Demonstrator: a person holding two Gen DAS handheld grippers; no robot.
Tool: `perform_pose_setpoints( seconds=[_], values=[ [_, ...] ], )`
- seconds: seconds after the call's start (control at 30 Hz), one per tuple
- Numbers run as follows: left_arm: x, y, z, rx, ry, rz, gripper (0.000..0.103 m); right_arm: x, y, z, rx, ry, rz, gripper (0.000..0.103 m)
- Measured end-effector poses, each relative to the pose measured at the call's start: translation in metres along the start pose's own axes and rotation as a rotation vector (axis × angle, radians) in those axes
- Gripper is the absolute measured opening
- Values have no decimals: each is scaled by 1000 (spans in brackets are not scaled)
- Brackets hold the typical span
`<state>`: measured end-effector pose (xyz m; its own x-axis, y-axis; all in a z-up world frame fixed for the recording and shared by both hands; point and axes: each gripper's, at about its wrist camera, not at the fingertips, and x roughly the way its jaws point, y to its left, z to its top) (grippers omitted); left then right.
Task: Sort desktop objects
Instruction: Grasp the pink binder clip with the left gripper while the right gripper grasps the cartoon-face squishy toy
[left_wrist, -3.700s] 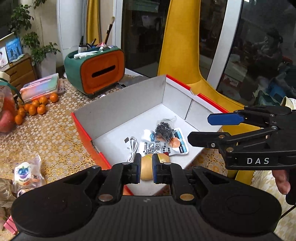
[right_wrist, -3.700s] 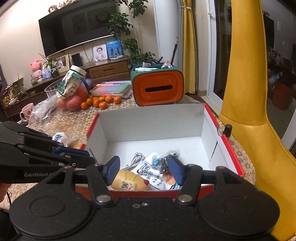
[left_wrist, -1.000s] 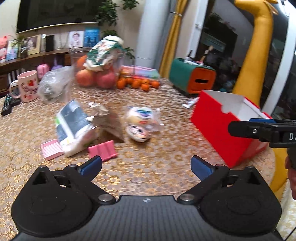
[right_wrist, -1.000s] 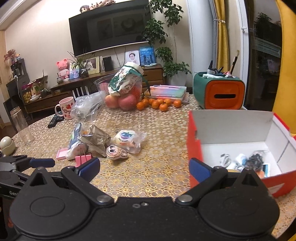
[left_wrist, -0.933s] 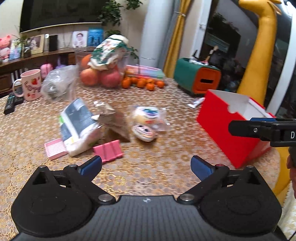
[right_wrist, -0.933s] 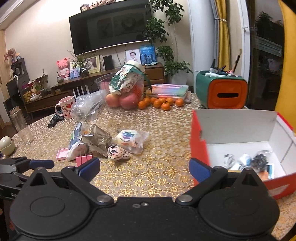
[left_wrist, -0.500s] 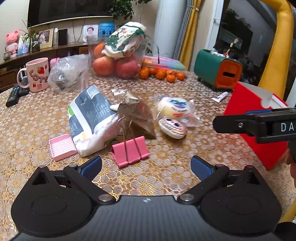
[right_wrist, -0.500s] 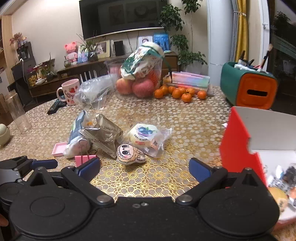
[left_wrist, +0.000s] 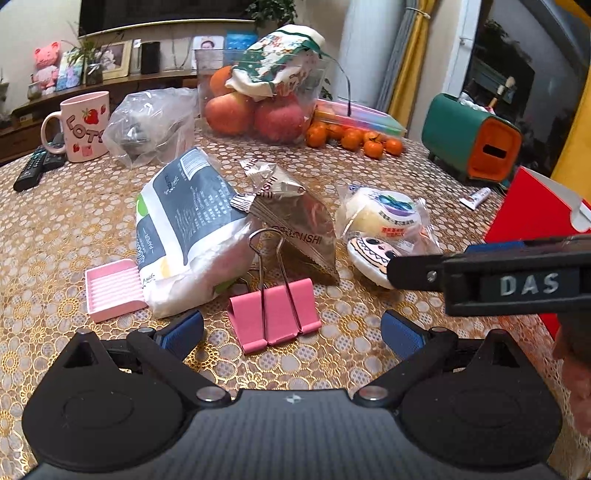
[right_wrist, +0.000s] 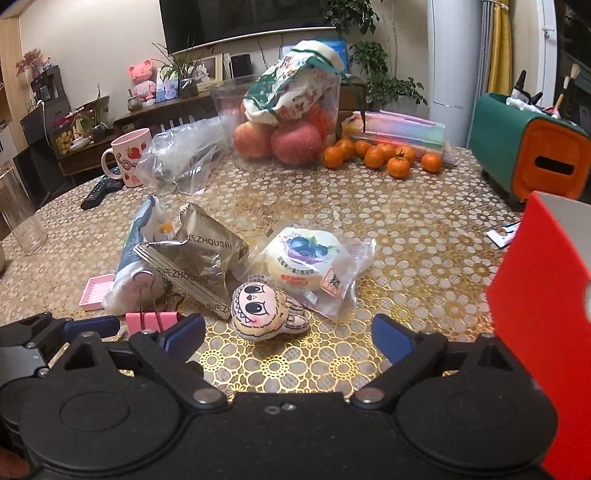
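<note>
Left tool (left_wrist: 291, 332) spread wide, holding nothing, low over the counter (left_wrist: 55, 221). Pink binder clip (left_wrist: 275, 317) sits just ahead between its fingers, wire handles up, not touched. Just beyond, left of centre: white-and-dark paper pack (left_wrist: 184, 229) with pink ridged tray (left_wrist: 112, 290) beside it. Silver foil snack bag (left_wrist: 291, 218) leans on the pack behind the clip. Ahead right: wrapped blueberry cake (left_wrist: 384, 218) and cartoon-face plush (left_wrist: 369, 254), touching.

Right tool (right_wrist: 288, 336) also spread wide, empty; plush (right_wrist: 264, 308) lies just ahead between its fingers, untouched. Red box (right_wrist: 543, 295) close on its right side, contents hidden from here. Far ahead: mug (left_wrist: 83, 125), clear bag (left_wrist: 155, 125), fruit container (left_wrist: 262, 107), oranges (left_wrist: 351, 138), green-orange holder (left_wrist: 472, 144).
</note>
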<state>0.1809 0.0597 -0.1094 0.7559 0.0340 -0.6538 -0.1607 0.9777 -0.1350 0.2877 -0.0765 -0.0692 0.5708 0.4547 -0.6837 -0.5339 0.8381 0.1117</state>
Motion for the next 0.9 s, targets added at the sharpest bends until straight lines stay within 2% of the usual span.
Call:
perform_pose_setpoints(
  seconds=[0.27,0.33,0.47,0.5,0.6,0.7,0.8,0.9],
  values=[
    [6,2,2,-29,-4,9,100,19,-2,4,31,40,28,80],
    [6,2,2,-25,-14,16,90,22,-1,4,41,44,31,81],
    [5,2,2,-25,-28,29,80,26,-2,5,52,49,28,81],
    [5,3,2,-24,-30,30,75,27,-2,5,56,51,27,80],
    [3,3,1,-20,-35,32,67,29,-1,4,59,67,34,67],
    [2,4,0,-19,-35,35,62,29,1,2,52,63,25,63],
    [1,5,0,-20,-34,44,56,28,3,2,46,64,41,52],
    [1,7,1,-21,-29,40,55,28,8,2,27,60,27,50]
  ],
)
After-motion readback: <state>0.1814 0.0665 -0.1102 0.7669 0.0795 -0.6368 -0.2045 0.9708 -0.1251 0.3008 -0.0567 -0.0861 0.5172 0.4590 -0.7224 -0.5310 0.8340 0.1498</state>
